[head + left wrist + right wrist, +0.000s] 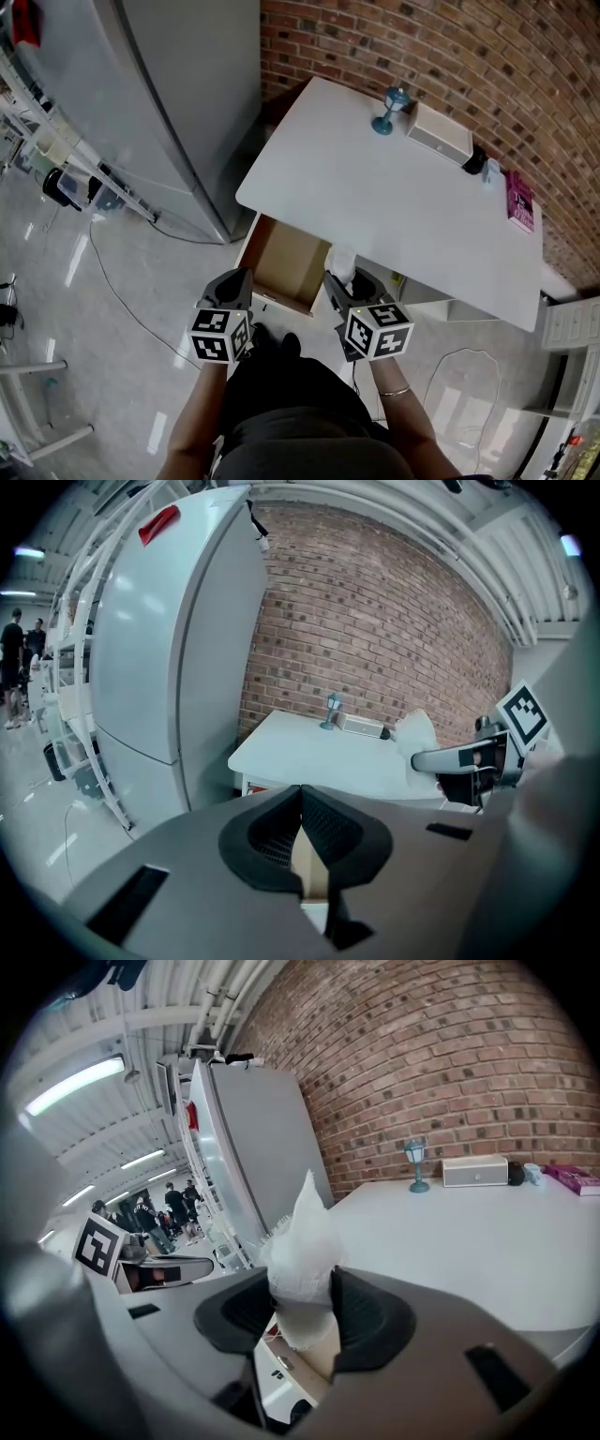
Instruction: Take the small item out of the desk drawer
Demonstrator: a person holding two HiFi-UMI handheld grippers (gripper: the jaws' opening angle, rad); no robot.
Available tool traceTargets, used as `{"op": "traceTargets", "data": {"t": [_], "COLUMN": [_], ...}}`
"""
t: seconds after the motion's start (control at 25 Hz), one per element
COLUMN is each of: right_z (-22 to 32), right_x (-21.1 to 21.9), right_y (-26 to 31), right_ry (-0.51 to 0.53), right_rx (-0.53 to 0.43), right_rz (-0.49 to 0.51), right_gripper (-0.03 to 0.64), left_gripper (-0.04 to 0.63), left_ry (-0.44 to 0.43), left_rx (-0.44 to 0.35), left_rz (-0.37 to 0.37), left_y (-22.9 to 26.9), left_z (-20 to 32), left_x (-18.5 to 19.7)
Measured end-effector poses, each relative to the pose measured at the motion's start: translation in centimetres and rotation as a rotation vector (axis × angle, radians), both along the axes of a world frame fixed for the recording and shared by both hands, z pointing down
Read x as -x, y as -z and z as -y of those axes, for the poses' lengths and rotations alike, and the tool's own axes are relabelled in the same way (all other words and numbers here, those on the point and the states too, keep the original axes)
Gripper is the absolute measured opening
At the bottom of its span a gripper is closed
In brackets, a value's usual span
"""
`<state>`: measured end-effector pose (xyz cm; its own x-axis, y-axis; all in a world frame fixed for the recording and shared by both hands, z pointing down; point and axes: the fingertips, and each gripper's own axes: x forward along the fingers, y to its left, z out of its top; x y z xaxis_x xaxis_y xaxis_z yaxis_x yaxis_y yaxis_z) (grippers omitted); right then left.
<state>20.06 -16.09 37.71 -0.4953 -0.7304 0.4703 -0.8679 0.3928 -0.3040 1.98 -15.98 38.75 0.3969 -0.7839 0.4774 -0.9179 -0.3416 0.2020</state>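
Observation:
The small item [343, 262] is a white, gauzy bundle with a pointed top. My right gripper [339, 281] is shut on it, holding it just above the front edge of the white desk [375, 197]. In the right gripper view the white bundle [302, 1241] sticks up from between the black pads of the right gripper [305, 1285]. The desk drawer [284, 260] stands pulled out under the desk's front left corner, and its brown inside shows nothing in it. My left gripper [239, 279] hovers at the drawer's front left, shut with nothing in it [301, 794].
A tall grey fridge [141, 94] stands left of the desk, against the brick wall [450, 56]. A blue goblet [387, 111], a white box [439, 134] and a pink book [518, 202] sit along the desk's far side. Cables [122, 300] trail over the shiny floor.

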Motion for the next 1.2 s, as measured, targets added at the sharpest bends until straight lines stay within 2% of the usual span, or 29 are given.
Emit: {"op": "traceTargets", "data": {"t": [0.36,0.68,1.2], "right_z": [-0.2,-0.3,-0.9], "right_x": [-1.5,-2.9,-3.2], "right_y": [1.2,1.6,1.3], "right_ry": [-0.019,-0.054,-0.046], "right_rx": [-0.054,-0.07,-0.067], "right_rz": [0.013,0.035,0.034], "right_gripper": [0.175,0.173,0.173], "left_gripper": [0.021,0.021,0.021], "left_ry": [0.011,0.003,-0.004], "left_rx": [-0.055,-0.058,-0.067], "left_rz": [-0.005,0.01,0.02], "left_y": [2.2,2.1,2.5], "left_z": [-0.2,-0.8,-1.0], "left_x": [-0.5,-1.3,-2.2]}}
